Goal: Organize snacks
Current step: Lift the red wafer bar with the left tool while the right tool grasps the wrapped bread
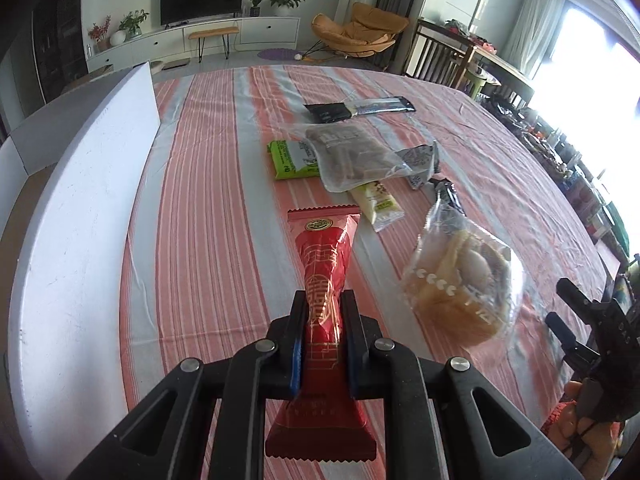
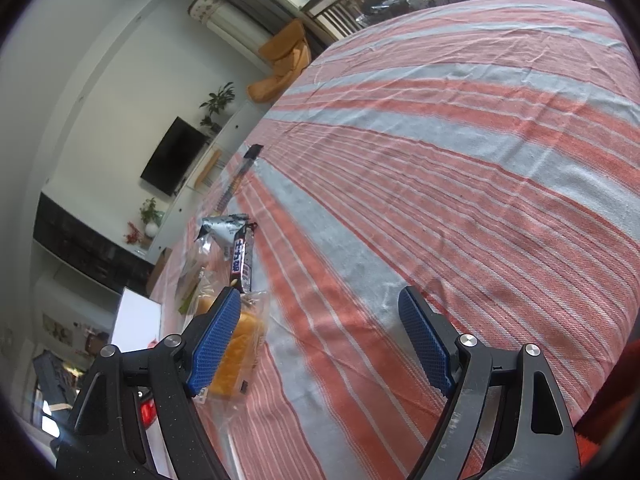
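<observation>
Striped bench point(image 1: 208, 200) carrying loose snacks; left tool point(image 1: 324, 304) clamped mid-length on red packet point(image 1: 324, 264), lifted for sorting toward white box point(image 1: 80, 208); right tool point(image 2: 320, 312) spread, unloaded.

Board point(image 1: 92, 216) standing left on tablecloth point(image 1: 208, 200), snack packets point(image 1: 352, 156) clustered centre, bread bag point(image 1: 460, 292) right, nearer

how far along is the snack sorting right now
Nothing looks sorted yet. In hand: the left gripper is shut on a red packet. The right gripper is open and empty. Left on the striped cloth: a bread bag, a green packet, a clear bag and a black bar.
</observation>
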{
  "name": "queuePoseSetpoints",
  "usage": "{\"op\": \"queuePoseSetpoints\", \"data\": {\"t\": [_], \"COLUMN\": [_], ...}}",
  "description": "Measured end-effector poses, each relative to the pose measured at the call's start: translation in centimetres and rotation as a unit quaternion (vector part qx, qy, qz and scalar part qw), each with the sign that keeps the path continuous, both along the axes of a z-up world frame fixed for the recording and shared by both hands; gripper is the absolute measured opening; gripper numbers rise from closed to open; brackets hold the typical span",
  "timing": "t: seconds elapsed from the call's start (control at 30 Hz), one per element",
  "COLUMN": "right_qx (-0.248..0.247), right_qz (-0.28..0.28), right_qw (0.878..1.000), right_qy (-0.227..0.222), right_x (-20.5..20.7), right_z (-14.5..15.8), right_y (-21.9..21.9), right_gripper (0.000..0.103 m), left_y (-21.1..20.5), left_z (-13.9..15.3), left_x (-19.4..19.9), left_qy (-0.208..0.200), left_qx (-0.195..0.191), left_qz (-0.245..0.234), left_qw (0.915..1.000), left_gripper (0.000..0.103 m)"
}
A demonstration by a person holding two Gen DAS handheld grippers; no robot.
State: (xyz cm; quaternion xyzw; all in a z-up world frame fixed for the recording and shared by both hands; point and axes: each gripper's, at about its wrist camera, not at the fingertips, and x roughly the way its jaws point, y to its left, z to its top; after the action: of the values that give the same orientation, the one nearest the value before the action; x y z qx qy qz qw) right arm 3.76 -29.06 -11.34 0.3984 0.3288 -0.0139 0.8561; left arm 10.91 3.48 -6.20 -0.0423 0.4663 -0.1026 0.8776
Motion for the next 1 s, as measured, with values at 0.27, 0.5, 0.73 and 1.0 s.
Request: {"op": "queuePoseSetpoints", "data": {"t": [0.27, 0.5, 0.73, 1.0], "right_qx": [0.015, -0.039, -0.124, -0.225], "right_qz": [0.005, 0.023, 0.051, 0.280], "right_qw": [1.000, 0.998, 0.989, 0.933], "right_qy": [-0.010, -0.044, -0.069, 0.004], "right_x": [-0.2, -0.6, 0.0, 6.0], "right_z": [0.3, 1.9, 5.2, 9.5], "right_y": [-0.2, 1.4, 2.0, 5.6], "right_gripper": [0.085, 0.085, 0.085, 0.085], "left_y": [-1.0, -0.7, 0.9, 4.0], "left_z": [3.1, 3.9, 7.4, 9.0], "left_x": [-2.1, -4.2, -5.4, -6.8], "left_qy": [-0.027, -0.031, -0.062, -0.081], "left_qx": [-0.003, -0.014, -0.048, -0.068], "left_qz": [-0.036, -0.049, -0.038, -0.017], "left_qw": [0.9990, 0.9983, 0.9962, 0.9943], "left_gripper": [0.015, 0.015, 0.015, 0.015]}}
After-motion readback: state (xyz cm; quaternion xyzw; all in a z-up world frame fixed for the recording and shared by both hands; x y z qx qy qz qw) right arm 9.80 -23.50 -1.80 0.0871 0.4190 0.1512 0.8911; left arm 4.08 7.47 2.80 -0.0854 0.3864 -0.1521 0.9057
